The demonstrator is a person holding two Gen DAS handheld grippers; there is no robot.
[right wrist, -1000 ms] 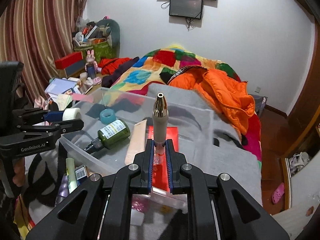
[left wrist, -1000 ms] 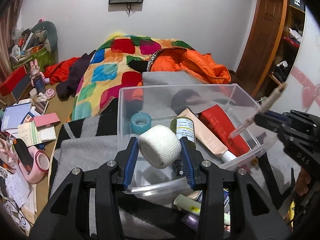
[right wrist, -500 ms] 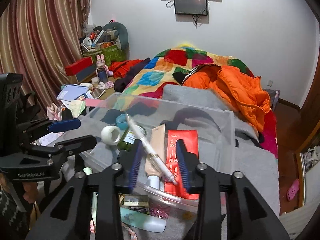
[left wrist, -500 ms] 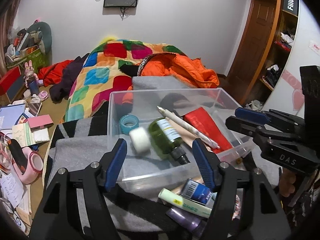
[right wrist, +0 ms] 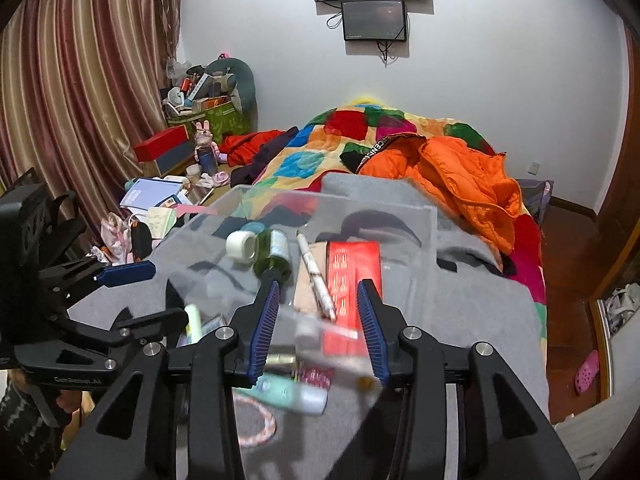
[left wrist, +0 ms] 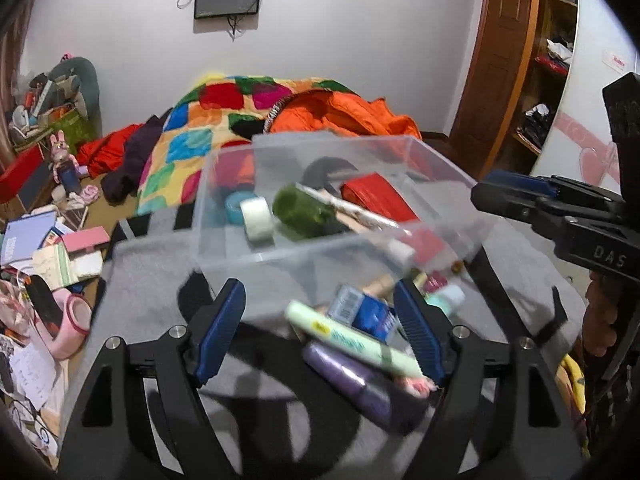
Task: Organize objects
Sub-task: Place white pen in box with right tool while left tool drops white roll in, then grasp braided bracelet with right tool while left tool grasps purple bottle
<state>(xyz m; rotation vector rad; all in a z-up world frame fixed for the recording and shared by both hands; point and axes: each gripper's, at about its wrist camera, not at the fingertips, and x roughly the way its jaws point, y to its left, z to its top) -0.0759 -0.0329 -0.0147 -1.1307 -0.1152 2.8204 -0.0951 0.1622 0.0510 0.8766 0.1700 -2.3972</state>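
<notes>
Both your tools are wide open and hold nothing: left tool over the loose pale green tube, purple bottle and blue box on the grey blanket; right tool at the clear bin near wall. Risk: tubes overlap, so a grab may pinch two or roll one away. In the bin beyond: white tape roll, green bottle, red box.

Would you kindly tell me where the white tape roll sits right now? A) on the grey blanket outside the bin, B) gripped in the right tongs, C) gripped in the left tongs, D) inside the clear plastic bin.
D: the white tape roll lies in the clear plastic bin beside the green bottle; both the left tongs and the right tongs are open and empty.
</notes>
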